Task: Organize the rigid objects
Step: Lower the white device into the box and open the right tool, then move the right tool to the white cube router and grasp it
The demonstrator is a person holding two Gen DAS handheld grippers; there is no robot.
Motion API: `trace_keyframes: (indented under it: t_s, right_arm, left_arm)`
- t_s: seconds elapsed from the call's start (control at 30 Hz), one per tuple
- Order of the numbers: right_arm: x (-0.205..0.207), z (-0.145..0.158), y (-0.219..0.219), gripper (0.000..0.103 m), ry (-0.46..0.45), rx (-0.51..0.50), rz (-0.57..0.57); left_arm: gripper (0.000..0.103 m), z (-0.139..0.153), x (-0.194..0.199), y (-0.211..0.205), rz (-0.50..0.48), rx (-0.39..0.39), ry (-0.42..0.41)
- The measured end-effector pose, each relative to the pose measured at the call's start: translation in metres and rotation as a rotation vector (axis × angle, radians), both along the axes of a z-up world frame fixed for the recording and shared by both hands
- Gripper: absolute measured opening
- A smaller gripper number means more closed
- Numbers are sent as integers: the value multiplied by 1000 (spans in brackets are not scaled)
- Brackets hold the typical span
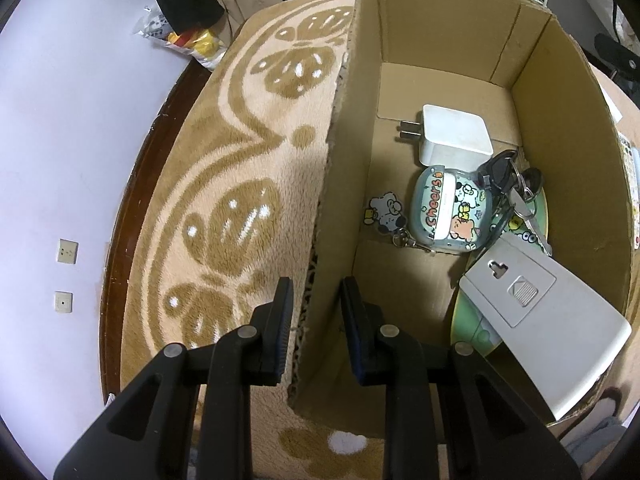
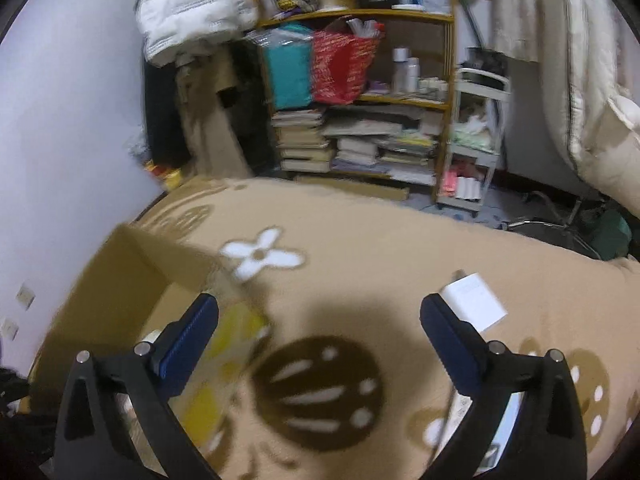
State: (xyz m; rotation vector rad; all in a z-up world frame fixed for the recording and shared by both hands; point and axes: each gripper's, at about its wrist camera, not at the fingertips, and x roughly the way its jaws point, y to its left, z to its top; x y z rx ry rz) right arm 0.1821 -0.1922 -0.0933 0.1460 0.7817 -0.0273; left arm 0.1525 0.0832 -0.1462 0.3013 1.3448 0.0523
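Left tongs [image 1: 316, 320] straddle the box [image 1: 452, 24] wall; right tongs [image 2: 320, 320] gape.

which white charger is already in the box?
The white charger with prongs showing, lying at the far end of the cardboard box. The other white charger lies on the blanket, beside the right claw.

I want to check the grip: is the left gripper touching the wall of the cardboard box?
Apart. In the left wrist view, the left gripper straddles the cardboard box wall, with gaps visible at both pads.
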Motion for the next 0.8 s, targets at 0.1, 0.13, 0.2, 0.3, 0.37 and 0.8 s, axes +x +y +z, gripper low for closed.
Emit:
trace_keyframes:
  t_s: [0.1, 0.13, 0.2, 0.3, 0.37, 0.8]
  right_arm:
    - [9, -6, -34, 103, -9, 97, -67]
    - [13, -8, -44, 103, -11, 109, -86]
    - [22, -9, -56, 103, -4, 64, -118]
    - [37, -12, -76, 103, 30, -7, -143]
    - [42, -14, -90, 103, 27, 25, -152]
    - [60, -63, -120, 103, 135, 85, -201]
  left_arm:
    - [23, 0, -2, -3, -11, 16, -2]
    - [23, 0, -3, -4, -15, 24, -3]
    - [23, 0, -3, -4, -12, 26, -1]
    - [24, 1, -1, -3, 3, 9, 8]
    - [24, 1, -1, -2, 2, 6, 10]
    - [24, 0, -6, -12, -30, 66, -2]
